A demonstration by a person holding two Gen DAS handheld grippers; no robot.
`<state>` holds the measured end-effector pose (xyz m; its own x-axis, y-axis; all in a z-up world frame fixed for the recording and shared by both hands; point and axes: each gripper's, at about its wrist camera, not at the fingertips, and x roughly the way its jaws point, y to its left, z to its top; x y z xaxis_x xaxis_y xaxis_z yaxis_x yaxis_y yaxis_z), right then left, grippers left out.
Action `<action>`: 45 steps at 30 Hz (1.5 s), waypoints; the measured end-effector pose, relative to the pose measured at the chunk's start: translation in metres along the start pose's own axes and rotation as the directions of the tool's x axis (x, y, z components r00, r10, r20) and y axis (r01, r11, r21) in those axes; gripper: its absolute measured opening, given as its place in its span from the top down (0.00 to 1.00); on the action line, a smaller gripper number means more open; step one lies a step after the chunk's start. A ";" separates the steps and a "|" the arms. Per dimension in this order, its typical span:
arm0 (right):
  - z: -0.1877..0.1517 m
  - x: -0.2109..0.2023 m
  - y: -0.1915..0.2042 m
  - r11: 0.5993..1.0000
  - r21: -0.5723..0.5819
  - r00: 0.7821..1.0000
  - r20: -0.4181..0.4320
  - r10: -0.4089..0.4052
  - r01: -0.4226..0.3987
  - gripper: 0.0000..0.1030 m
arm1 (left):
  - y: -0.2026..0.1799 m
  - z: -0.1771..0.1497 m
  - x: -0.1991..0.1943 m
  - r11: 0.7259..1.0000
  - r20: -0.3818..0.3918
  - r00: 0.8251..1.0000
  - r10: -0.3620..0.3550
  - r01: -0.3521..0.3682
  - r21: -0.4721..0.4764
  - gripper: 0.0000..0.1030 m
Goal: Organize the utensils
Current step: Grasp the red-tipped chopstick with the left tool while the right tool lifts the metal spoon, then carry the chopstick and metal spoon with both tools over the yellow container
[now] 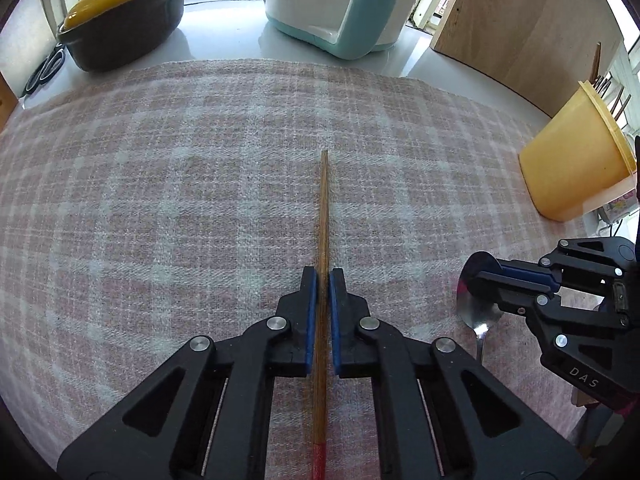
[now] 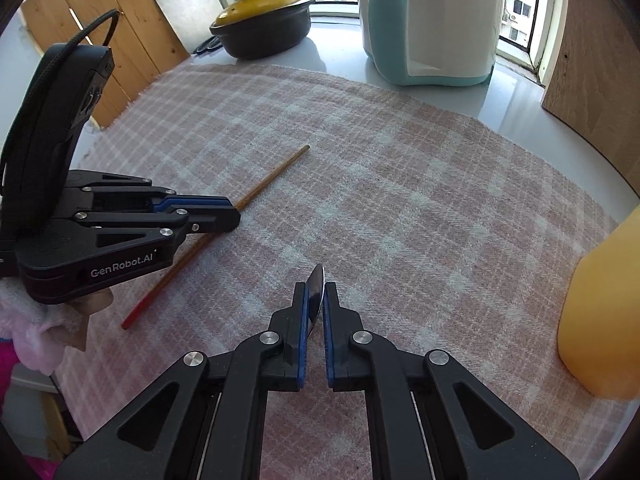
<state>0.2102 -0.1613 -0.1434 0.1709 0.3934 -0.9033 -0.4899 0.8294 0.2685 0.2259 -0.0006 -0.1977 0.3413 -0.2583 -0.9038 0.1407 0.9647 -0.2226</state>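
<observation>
A wooden chopstick (image 1: 325, 216) with a red end lies on the pink checked cloth (image 1: 180, 168). My left gripper (image 1: 324, 276) is shut on the chopstick, its blue pads pressing the shaft on both sides. In the right wrist view the same chopstick (image 2: 276, 178) runs out past the left gripper (image 2: 234, 214). My right gripper (image 2: 316, 290) is shut on a metal spoon (image 2: 317, 284), pinching its bowl edge-on. From the left wrist view the spoon (image 1: 478, 316) shows its bowl under the right gripper (image 1: 486, 280), handle pointing toward me.
A yellow utensil holder (image 1: 576, 160) with several sticks in it stands at the cloth's right edge, also the yellow holder (image 2: 600, 312). At the back are a dark pot with a yellow lid (image 1: 120, 20), a teal and white appliance (image 1: 340, 4), and wooden boards (image 1: 520, 20).
</observation>
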 end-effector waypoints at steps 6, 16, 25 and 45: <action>-0.001 -0.017 -0.001 1.000 -0.001 0.999 0.038 -0.004 0.004 0.97 | 0.006 -0.010 -0.025 0.998 0.064 0.997 -0.034 0.038 -0.053 0.96; -0.010 -0.059 0.003 1.000 -0.005 0.993 0.121 -0.003 0.003 0.99 | -0.007 -0.025 -0.085 0.995 0.193 0.979 -0.059 0.074 -0.070 0.96; -0.022 -0.099 0.003 1.000 -0.004 0.978 0.207 -0.023 0.024 0.99 | -0.036 -0.038 -0.124 0.989 0.283 0.953 -0.108 0.130 -0.062 0.96; -0.059 -0.211 -0.049 0.991 0.100 0.914 0.387 -0.123 0.091 0.99 | -0.150 -0.008 -0.171 0.975 0.438 0.872 -0.218 0.211 0.066 0.96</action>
<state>0.1481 -0.3085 0.0146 0.5470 0.4110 -0.7293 -0.3841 0.8973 0.2176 0.1387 -0.1007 -0.0126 0.6740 -0.4584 -0.5793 0.2707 0.8829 -0.3837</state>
